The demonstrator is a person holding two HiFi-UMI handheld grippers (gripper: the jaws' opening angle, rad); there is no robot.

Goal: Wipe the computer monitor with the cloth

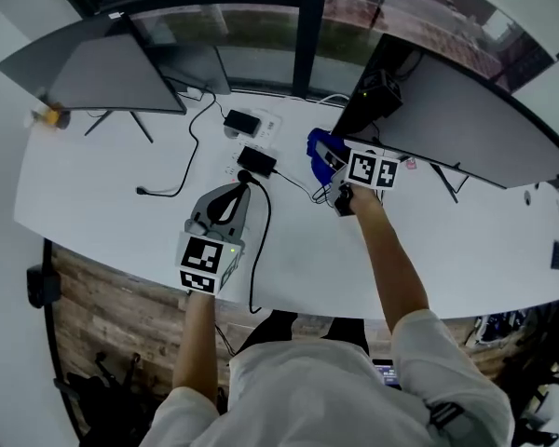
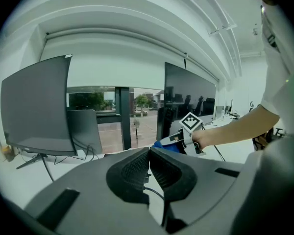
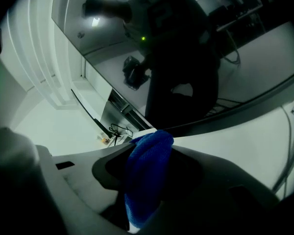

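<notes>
Left gripper (image 1: 235,196) is closed and empty mid-tabletop, right gripper (image 1: 332,159) is out toward the far edge, arm stretched, clamping the cloth (image 3: 146,177).

The desk (image 1: 93,217) is open at near left and right; cables (image 1: 193,147) and a charger (image 1: 256,161) crowd the far middle between the left monitor (image 1: 102,73) and right monitor (image 1: 466,119).

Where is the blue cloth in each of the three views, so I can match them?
Head view: blue cloth right of centre, before the dark monitor.
Left gripper view: small, just right of centre.
Right gripper view: bottom centre, clamped in the right tool.
Shared landmark: that dark monitor, behind the cloth in all three.
</notes>
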